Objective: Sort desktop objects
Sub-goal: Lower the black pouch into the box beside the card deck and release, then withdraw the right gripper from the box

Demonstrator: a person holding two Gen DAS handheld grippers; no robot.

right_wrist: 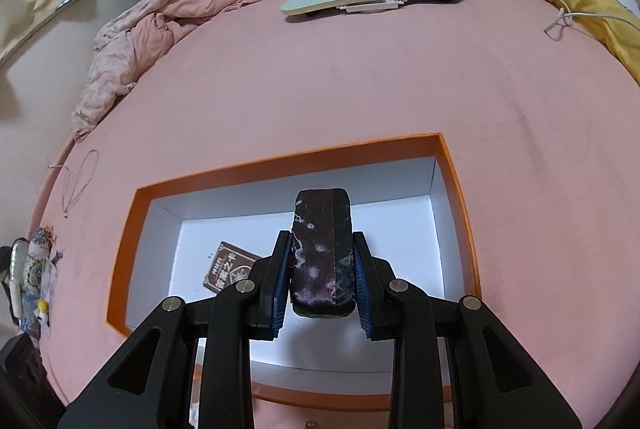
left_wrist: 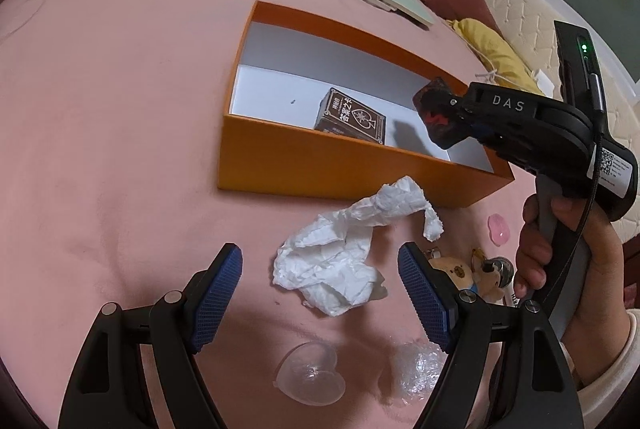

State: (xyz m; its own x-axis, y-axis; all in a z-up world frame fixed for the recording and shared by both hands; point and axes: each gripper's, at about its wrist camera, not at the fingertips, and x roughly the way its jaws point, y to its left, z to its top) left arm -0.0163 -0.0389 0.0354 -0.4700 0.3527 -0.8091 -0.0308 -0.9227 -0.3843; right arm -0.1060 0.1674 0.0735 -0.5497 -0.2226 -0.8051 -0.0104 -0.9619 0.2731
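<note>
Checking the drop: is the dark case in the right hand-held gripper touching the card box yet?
Apart. The left wrist view shows the dark case clamped in the right hand-held gripper, hanging clear of the card box on the orange box's floor.

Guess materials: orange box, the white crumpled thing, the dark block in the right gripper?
Orange box: likely matte paperboard, with thin rigid walls and white lining. White wad: tissue or paper towel, softly creased. Dark block: seemingly fabric-covered, with visible weave and centre seam; held in the right gripper.

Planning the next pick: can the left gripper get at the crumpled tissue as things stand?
Probably yes. The left gripper is open and empty, and the crumpled tissue lies on the pink sheet straight ahead between its fingers. Nothing covers it; the plush keychain sits close beside the right-hand finger.
</note>
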